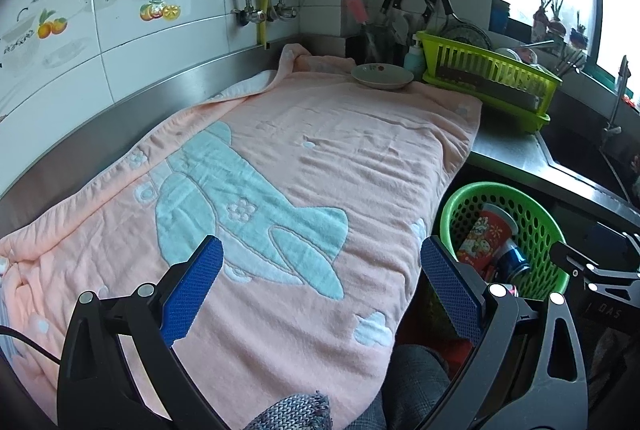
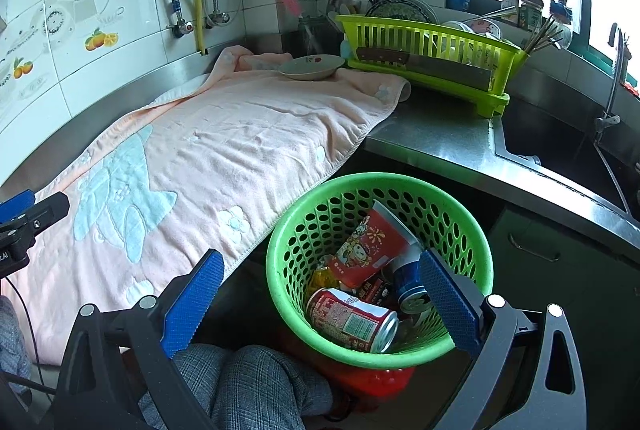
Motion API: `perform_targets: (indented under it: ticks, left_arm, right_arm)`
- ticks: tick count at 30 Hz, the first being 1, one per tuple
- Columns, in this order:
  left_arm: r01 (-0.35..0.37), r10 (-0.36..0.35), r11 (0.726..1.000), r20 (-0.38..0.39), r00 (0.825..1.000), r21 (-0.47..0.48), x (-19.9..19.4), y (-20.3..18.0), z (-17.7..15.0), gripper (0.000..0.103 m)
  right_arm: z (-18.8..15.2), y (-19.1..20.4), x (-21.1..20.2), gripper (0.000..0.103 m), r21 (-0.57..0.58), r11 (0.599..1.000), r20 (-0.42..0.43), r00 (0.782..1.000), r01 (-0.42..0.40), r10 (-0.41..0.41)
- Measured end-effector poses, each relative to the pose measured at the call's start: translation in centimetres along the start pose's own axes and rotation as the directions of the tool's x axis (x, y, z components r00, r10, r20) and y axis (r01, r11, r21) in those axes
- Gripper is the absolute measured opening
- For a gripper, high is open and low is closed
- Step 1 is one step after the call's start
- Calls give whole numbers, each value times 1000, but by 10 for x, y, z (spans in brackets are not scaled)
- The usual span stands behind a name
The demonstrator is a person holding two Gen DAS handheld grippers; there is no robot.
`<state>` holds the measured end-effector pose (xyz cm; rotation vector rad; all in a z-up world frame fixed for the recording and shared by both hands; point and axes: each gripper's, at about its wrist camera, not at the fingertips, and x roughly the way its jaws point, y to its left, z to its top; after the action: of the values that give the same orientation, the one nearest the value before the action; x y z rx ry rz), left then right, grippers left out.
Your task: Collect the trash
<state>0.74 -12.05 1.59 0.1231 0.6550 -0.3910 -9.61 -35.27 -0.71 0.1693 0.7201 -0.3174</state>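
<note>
A green perforated basket (image 2: 288, 230) stands below the counter's front edge. It holds a red paper cup (image 2: 372, 246), a red can (image 2: 352, 320), a blue can (image 2: 408, 284) and other wrappers. It also shows in the left wrist view (image 1: 460, 205). My right gripper (image 2: 320, 298) is open and empty just above the basket's near rim. My left gripper (image 1: 322, 286) is open and empty over the pink towel (image 1: 304, 157) that covers the counter. The towel bears no trash that I can see.
A shallow plate (image 1: 382, 75) sits at the towel's far end. A lime dish rack (image 1: 492, 81) with a cleaver stands right of it. Knives and a pan stand in the corner. A steel sink (image 2: 560, 145) lies at the right. My knee (image 2: 256, 386) is below.
</note>
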Motion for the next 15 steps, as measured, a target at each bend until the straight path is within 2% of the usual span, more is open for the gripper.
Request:
perform_targets:
  ticks: [15]
  left_arm:
    - [-2, 2, 1000, -4, 1000, 13, 2, -2, -1, 98]
  right_arm:
    - [1, 2, 0, 95, 1, 1000, 2, 1000, 1, -1]
